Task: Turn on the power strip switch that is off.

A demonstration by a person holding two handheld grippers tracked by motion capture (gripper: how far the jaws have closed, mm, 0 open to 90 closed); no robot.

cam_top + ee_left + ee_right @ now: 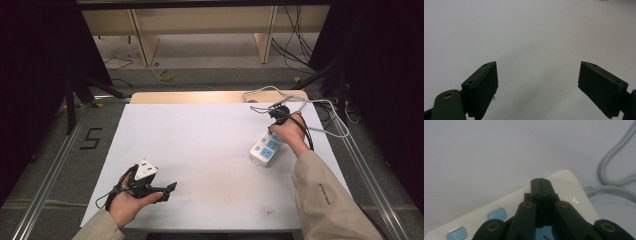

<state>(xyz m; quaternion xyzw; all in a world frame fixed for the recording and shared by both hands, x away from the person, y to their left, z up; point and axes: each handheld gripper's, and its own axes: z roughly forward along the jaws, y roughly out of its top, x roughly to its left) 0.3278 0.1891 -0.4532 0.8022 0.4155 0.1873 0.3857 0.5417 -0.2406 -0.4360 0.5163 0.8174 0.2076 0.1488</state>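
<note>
From the high view I have the white power strip (265, 146) lying on the right side of the white worktop (200, 150), tilted so that its long axis runs from near-left to far-right, with its grey cord (300, 100) leaving the far end and looping round towards the back right corner. My right claw (280, 117) sits over that far end of the strip, held in the person's right hand (291, 134), and a black cable trails off it. In the right gripper view the right claw (540, 182) has its jaws pressed flat together with nothing between them (no gap at all at the tips), and they lie low over the strip's (564, 195) top face near its rounded corner; I cannot tell whether the tips actually touch the plastic. Two pale blue sockets or buttons (497, 214) show on the strip to the left of the jaws, and the grey cord (616, 170) curves away at the right. My left claw (167, 190) rests well apart from all this at the near left of the worktop, cradled in the person's left hand (127, 202). In the left gripper view the left claw (537, 85) stands wide, holding nothing, with bare white worktop (531, 37) beyond it.
</note>
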